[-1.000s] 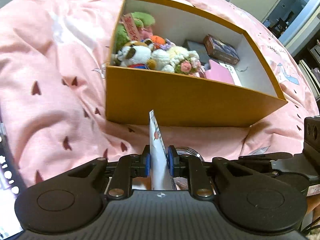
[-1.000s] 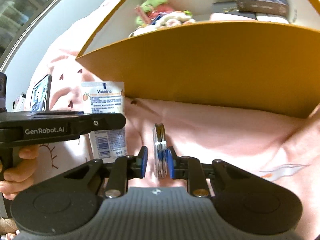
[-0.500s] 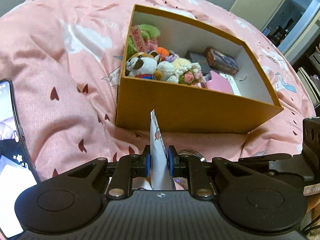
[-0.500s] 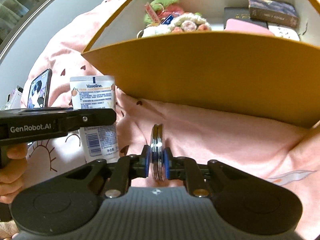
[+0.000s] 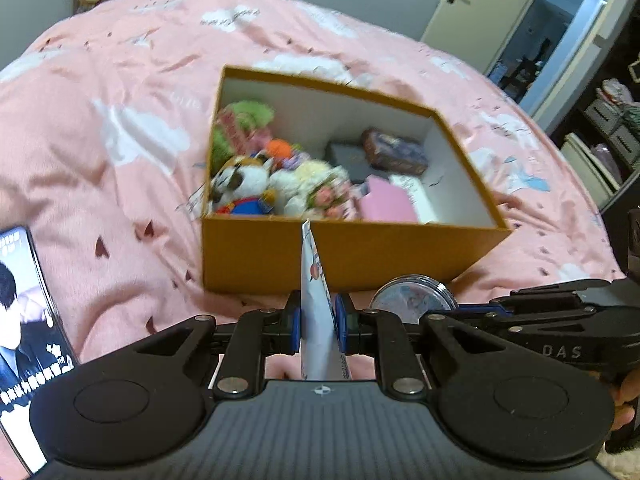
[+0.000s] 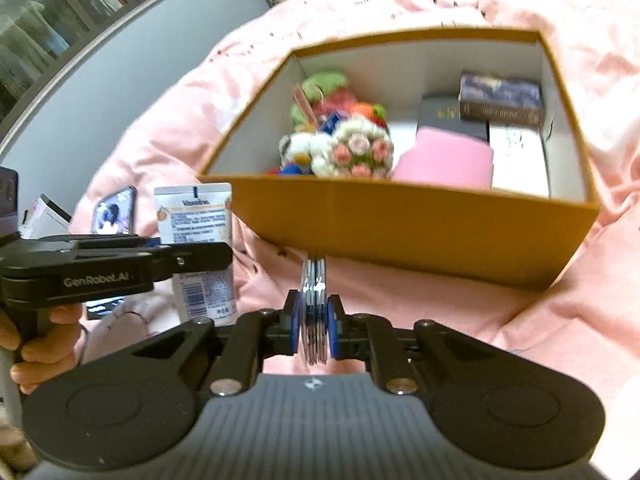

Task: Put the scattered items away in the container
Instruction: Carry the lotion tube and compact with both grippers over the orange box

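While the pink quilted bed (image 5: 120, 168) spreads under everything, the orange cardboard box with white inner walls (image 6: 400, 224) sits on it, open-topped and already partly filled: plush toys crowd its left half, and a pink flat case and dark small boxes lie in its right half. Both claws hover short of the box's near wall, above the bedding. The left claw (image 5: 318, 326) is clamped on a white Vaseline tube (image 5: 316, 288), held upright and edge-on in the left wrist view, its printed face showing in the right wrist view. The right claw (image 6: 314, 322) is clamped on a round, clear, silver-rimmed disc case (image 6: 314, 296), also held edge-on. A smartphone (image 5: 24, 320) lies on the bed to the left. Likely risks: the two claws travel close together and could knock each other; a low approach could catch the near wall; the thin, slick disc case could slip or roll out.
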Demonstrator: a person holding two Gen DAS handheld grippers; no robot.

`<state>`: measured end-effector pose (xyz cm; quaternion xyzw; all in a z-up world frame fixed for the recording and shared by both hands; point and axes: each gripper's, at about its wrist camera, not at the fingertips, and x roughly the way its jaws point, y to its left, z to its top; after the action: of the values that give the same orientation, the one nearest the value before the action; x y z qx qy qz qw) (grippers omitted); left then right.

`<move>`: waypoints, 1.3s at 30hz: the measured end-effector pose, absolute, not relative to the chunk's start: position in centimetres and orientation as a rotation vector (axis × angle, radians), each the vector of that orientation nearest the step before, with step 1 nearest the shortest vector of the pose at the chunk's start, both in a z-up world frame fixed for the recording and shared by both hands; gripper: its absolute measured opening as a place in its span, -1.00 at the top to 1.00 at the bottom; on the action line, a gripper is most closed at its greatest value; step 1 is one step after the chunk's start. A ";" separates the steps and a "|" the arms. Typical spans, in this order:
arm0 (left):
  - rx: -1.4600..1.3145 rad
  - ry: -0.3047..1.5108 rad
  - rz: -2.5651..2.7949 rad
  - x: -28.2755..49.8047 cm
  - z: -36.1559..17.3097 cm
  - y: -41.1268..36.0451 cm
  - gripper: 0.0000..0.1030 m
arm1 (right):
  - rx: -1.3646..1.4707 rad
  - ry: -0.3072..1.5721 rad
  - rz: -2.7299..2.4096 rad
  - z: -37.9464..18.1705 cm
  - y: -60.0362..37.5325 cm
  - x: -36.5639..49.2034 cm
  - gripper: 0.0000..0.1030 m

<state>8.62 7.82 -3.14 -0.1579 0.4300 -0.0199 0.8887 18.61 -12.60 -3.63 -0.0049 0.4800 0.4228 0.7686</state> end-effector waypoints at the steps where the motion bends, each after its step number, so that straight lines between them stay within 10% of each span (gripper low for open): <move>1: -0.326 0.885 -0.050 8.6 -2.7 7.8 0.62 | -0.007 1.031 0.926 -3.0 -12.9 18.6 0.72; 18: -0.253 0.771 -0.107 14.0 2.8 8.0 0.62 | -0.049 0.805 0.807 3.6 -14.5 24.8 0.72; 39: -0.212 0.891 -0.161 24.3 -0.2 8.3 0.62 | -1.032 0.596 0.770 -4.9 -6.8 28.8 0.72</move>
<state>24.28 8.34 -0.23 -0.1025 0.4295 -0.0776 0.8939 28.85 -6.77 -4.90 -0.4738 0.2736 0.3534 0.7588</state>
